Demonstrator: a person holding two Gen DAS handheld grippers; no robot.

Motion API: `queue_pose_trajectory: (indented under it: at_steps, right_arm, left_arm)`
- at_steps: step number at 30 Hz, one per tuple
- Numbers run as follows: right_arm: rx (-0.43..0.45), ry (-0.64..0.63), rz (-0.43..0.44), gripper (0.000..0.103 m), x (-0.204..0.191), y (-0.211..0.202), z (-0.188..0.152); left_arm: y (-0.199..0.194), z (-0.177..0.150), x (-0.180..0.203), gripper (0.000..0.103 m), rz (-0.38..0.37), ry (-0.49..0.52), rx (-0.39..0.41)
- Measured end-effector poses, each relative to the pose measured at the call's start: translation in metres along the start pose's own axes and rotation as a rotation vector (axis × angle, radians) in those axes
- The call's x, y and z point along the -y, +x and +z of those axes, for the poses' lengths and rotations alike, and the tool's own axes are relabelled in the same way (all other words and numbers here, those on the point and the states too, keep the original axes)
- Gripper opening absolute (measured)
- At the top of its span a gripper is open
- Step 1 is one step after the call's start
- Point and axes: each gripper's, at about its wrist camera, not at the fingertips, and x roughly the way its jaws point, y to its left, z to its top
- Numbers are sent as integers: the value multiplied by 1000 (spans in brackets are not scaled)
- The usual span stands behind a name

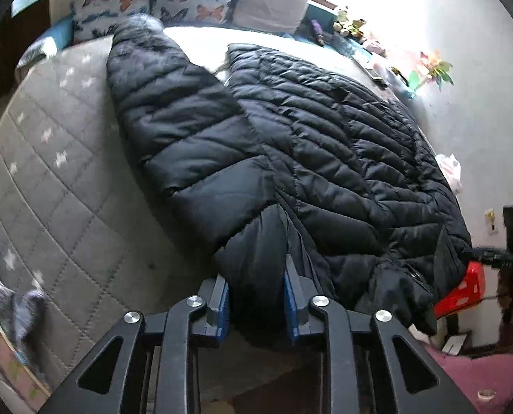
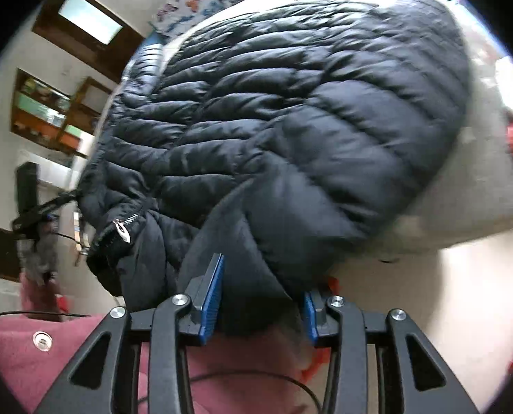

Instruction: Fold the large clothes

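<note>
Left wrist view: a black puffer coat (image 1: 291, 158) lies spread along the bed (image 1: 60, 179), reaching from the near edge toward the butterfly pillows (image 1: 173, 0) at the far edge. One long panel or sleeve is laid over on the left of the body, which suggests the fold is partly made. The left hand-held gripper (image 1: 256, 307) sits at the near edge of the bed with a thick bunch of the coat's bottom edge between its blue pads; the jaws stand fairly wide but the padding fills the gap, so I judge it to be gripping the coat. Holding the hem here would let the lower end be lifted and carried toward the pillows. Some grey clothing (image 1: 4, 276) lies at the bed's near left corner, apart from the coat. Right wrist view: the same coat (image 2: 291, 103) bulges directly ahead, its zipper end (image 2: 118, 227) hanging off the bed's near edge to the left. The right hand-held gripper (image 2: 260, 296) has a fold of the hem between its pads, the fabric touching both, so it too appears closed on the coat. The picture is blurred, so the firmness of the hold is uncertain. A pink cloth (image 2: 32, 338) lies below the gripper.
</note>
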Motion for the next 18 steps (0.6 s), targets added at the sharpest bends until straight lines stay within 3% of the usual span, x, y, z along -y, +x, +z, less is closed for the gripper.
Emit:
queue_pose_trajectory:
  at_steps: [3,7,9,10,11,12,14,18]
  right_arm:
    - [68,-6,-148,44,0,-26,8]
    - [219,-71,-191,47,-12,-50,43]
    - [282,-133,-222,59,-24,-42,79]
    - [298,-158,-225,59,-28,-36,96]
    - [301,-191,-204,59,-32,-26,113]
    - [300,-209,-183,59,-33,-16,129]
    - [273,-222,-163,59,-26,13,169]
    - [186,-214,-163,59,-4,61,204]
  left_arm:
    - [-24,6,3,30,29,33,21]
    - [-77,37,-3,32,83,85,158]
    - [-88,60,1,45,78,98,224]
    - [-88,70,5,60,69,100,245]
    - [-88,83,5,67,66,90,278]
    - [-83,96,5,67,65,85,297]
    - [-67,125,5,67,58,86,289]
    - [-18,182,0,67,29,59,242]
